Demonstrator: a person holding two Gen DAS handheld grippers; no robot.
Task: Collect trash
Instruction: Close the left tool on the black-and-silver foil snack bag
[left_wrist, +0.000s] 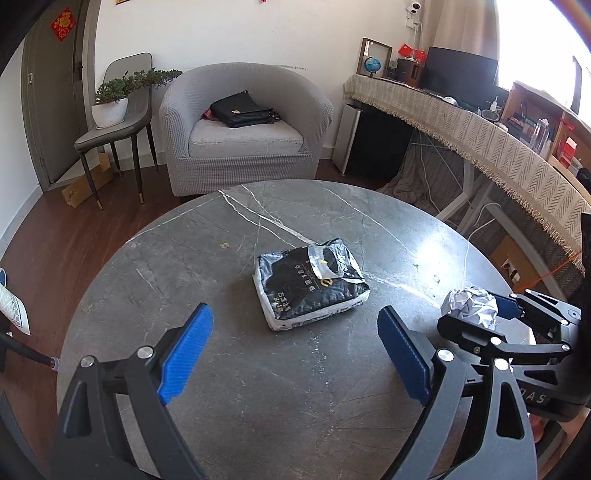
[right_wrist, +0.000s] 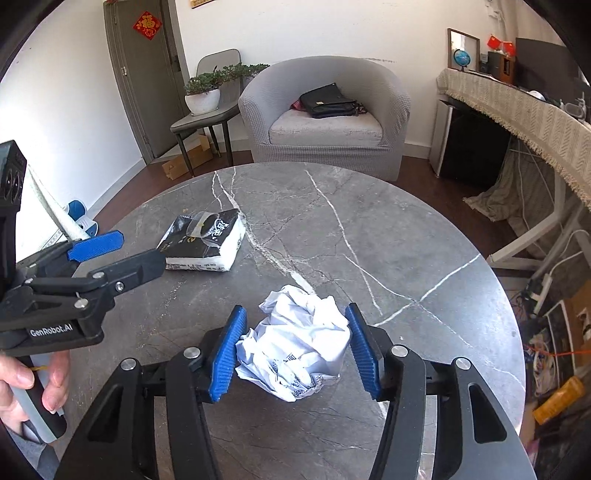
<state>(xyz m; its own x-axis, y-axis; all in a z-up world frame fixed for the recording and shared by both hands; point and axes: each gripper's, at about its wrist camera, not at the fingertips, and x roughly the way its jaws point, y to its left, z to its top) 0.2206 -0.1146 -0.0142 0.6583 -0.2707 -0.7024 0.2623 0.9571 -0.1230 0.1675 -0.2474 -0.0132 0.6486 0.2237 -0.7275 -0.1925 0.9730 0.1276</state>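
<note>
Table (right_wrist: 406, 236): round, grey marble with white veins; it carries everything I work on.
Paper ball (right_wrist: 295, 343): crumpled white sheet with grey print, lying near the table's near edge, towards its right side in the left wrist view (left_wrist: 471, 306).
Right gripper (right_wrist: 297, 350): its blue pads (right_wrist: 229, 350) stand apart, one on each side of the paper ball. The left-hand pad looks to be touching the folds; whether the right-hand one touches, I cannot tell. Not yet a firm clamp, as I read it.
Left gripper (left_wrist: 295, 354): fingers wide apart, holding nothing, poised over bare marble at the near edge, aimed at the pack.
Pack (left_wrist: 310, 284): black-and-white soft tissue pack with a loose clear flap on top, near the table's centre, well apart from the paper ball.
Step in hand: I judge it to be the grasp on the paper ball, the first piece of trash.
Doing it well: I would close the right gripper slowly and evenly so that both pads meet the bulk of the ball, not a stray fold. Crumpled paper yields, so I expect to squeeze past first contact before lifting.
Risk: a pinch on one loose corner could let the ball unfold or slip out.
Left gripper's role: keep it clear of the right one, since the two sit close at the near edge.
Bin: none visible in either view.
</note>
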